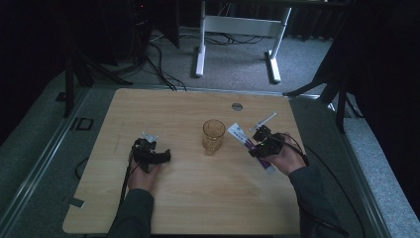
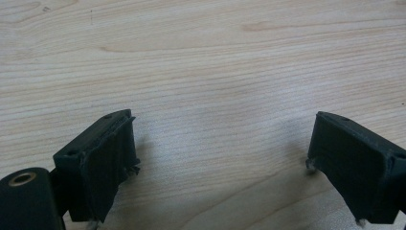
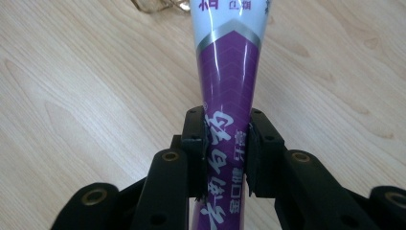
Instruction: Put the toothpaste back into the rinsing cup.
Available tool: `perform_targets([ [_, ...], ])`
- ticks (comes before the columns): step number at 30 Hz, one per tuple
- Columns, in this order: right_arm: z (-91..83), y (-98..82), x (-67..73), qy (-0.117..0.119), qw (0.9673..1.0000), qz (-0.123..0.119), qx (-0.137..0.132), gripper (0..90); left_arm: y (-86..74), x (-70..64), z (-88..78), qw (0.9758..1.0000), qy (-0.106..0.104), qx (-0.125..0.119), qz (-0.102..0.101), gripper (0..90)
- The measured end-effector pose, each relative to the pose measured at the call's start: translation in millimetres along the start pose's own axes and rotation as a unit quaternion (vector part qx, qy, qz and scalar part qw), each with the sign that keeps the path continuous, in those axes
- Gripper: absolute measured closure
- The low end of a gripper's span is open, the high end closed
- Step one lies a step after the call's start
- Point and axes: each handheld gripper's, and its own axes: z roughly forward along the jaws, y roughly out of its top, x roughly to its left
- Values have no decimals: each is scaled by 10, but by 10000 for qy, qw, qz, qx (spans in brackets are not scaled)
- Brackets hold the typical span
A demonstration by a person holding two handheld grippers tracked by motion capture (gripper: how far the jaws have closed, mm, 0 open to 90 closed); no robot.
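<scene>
One purple-white toothpaste tube [image 3: 229,72], Chinese lettering, clamped by right gripper [image 3: 226,143].

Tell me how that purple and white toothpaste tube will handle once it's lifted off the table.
The toothpaste tube looks soft-walled, so it will probably sag beyond the right tongs, which pinch its narrow purple end. Its glossy skin may slip. Swinging it could knock the glass standing close by.
</scene>
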Motion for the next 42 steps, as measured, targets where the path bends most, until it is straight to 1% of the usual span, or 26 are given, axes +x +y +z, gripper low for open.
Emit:
perform_targets([
  [1,-8,10,2,-30,10000,20,-65,729,0,0,0,10000,-1,0,3,90],
  [5,-1,29,22,-60,9999,23,-137,729,0,1,0,10000,-1,0,4,90],
  [12,-2,30,19,-166,9990,106,-392,730,0,0,0,10000,-1,0,2,90],
  [13,-2,30,19,-166,9990,106,-392,730,0,0,0,10000,-1,0,2,90],
  [14,-7,26,19,-207,9986,151,-457,730,0,1,0,10000,-1,0,5,90],
  [16,-13,23,9,-210,9982,161,-540,730,0,1,0,10000,-2,3,5,90],
  [19,-17,22,6,-220,9979,168,-578,730,0,0,0,10000,0,3,3,90],
  [20,-30,25,5,-216,9975,191,-644,729,0,0,0,10000,-1,3,3,90],
  [23,-39,37,14,-254,9974,138,-667,729,0,1,-1,10000,-1,4,8,90],
  [29,-62,56,24,-295,9965,140,-775,730,1,2,-1,10000,-1,10,15,90],
  [31,-78,69,26,-308,9956,157,-868,730,1,2,-1,10000,0,8,11,90],
  [36,-102,95,40,-337,9946,137,-968,729,0,0,1,10000,0,-2,1,90],
  [42,-118,123,41,-336,9931,170,-1107,730,0,0,0,10000,0,-1,3,90],
])
